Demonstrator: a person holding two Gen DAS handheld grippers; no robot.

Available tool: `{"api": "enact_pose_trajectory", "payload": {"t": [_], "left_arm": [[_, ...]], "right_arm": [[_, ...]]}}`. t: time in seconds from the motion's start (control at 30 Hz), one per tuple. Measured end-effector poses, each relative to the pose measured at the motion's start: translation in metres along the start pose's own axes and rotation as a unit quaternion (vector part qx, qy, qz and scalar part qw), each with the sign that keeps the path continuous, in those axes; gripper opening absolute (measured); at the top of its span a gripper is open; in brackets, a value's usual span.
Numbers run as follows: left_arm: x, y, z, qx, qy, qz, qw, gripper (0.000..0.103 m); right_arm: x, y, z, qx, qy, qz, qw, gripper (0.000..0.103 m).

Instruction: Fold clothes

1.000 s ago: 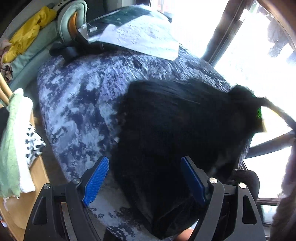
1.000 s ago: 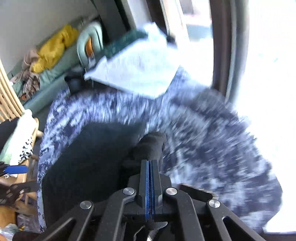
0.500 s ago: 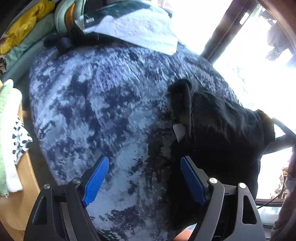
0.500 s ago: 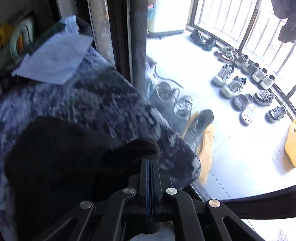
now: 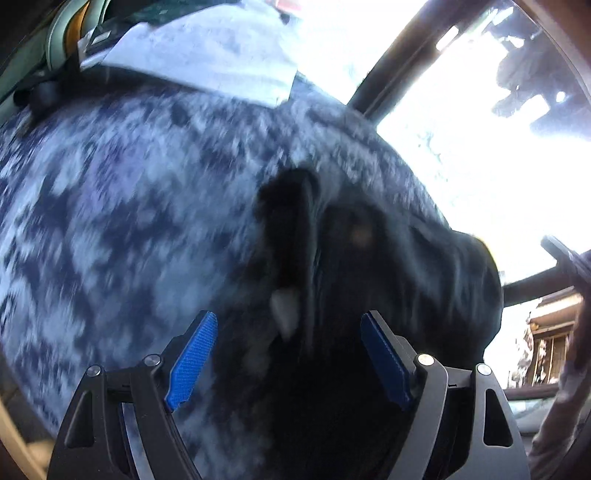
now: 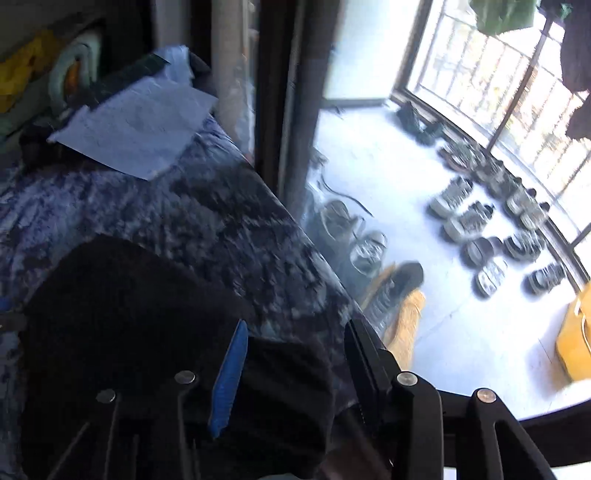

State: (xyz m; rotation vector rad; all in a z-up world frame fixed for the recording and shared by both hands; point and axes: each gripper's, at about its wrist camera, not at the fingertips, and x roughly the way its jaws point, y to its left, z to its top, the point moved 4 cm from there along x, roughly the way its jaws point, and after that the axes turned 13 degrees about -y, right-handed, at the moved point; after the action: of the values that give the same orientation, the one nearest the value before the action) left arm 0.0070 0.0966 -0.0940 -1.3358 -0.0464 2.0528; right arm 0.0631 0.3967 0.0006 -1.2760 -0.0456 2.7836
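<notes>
Garment (image 5: 388, 258) at lower right of left wrist frame, on bed (image 5: 129, 221); sheet (image 5: 207, 55) at upper left, behind it. Shoes (image 6: 480, 221) on floor at right of right wrist frame.

Setting: a lived-in home. Bed with mottled blue-grey bedspread (image 6: 207, 221) as landmark. Beside it, a glass door (image 6: 280, 110) onto an enclosed balcony; beyond the door, rows of shoes (image 6: 480, 221) on the floor. Hung laundry (image 6: 502, 14) above the barred window.

Both wrist views look down, close, sharing the black garment (image 5: 388, 266) on the mottled blue blanket (image 6: 207, 218).
</notes>
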Motion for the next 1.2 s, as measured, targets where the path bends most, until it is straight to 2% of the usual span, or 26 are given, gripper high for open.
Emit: {"api": "enact_pose_trajectory", "payload": {"t": [0.1,0.13,0.2,0.23,0.3,0.33,0.5,0.6,0.77,0.9,1.0,1.07,1.2], "left_arm": [[0.015,-0.01,0.019,-0.008,-0.009,-0.025,0.9996,0.082],[0.026,-0.015,0.021,-0.01,0.005,-0.032,0.9994,0.082],[0.043,-0.02,0.021,-0.005,0.028,-0.014,0.9995,0.082],[0.051,-0.022,0.021,-0.003,0.039,-0.005,0.9992,0.077],[0.056,-0.019,0.017,-0.012,0.049,0.01,0.9987,0.014],[0.059,-0.018,0.016,-0.017,0.054,0.018,0.9983,0.009],[0.022,-0.014,0.017,-0.012,0.019,0.013,0.9997,0.005],[-0.011,-0.008,0.019,-0.011,0.007,0.019,0.9997,0.005],[-0.096,0.009,0.025,0.017,-0.05,0.074,0.9959,0.005],[-0.159,0.025,0.016,0.027,-0.086,0.113,0.9895,0.005],[-0.189,0.044,-0.007,0.027,-0.084,0.149,0.9849,0.005],[-0.199,0.059,-0.031,0.022,-0.066,0.171,0.9827,0.005],[-0.194,0.075,-0.071,0.003,-0.026,0.18,0.9833,0.005]], "right_arm": [[0.004,0.011,-0.003,-0.008,0.007,0.019,1.0,0.047],[0.005,0.015,-0.005,-0.011,0.009,0.026,1.0,0.047],[0.007,0.022,-0.007,-0.017,0.014,0.039,0.999,0.047],[0.008,0.026,-0.008,-0.02,0.016,0.045,0.999,0.047],[0.01,0.033,-0.01,-0.025,0.021,0.058,0.998,0.047],[0.012,0.036,-0.012,-0.028,0.024,0.063,0.997,0.047],[0.021,0.03,-0.023,-0.027,0.052,0.076,0.995,0.047],[0.021,0.035,-0.023,-0.015,0.06,0.106,0.992,0.047],[0.018,0.055,-0.023,-0.016,0.061,0.145,0.987,0.047],[0.037,0.071,-0.03,-0.042,0.091,0.131,0.986,0.046],[0.049,0.077,-0.033,-0.036,0.108,0.135,0.984,0.043],[0.049,0.08,-0.029,-0.029,0.106,0.152,0.982,0.043],[0.048,0.099,-0.011,-0.054,0.101,0.162,0.98,0.043]]}}
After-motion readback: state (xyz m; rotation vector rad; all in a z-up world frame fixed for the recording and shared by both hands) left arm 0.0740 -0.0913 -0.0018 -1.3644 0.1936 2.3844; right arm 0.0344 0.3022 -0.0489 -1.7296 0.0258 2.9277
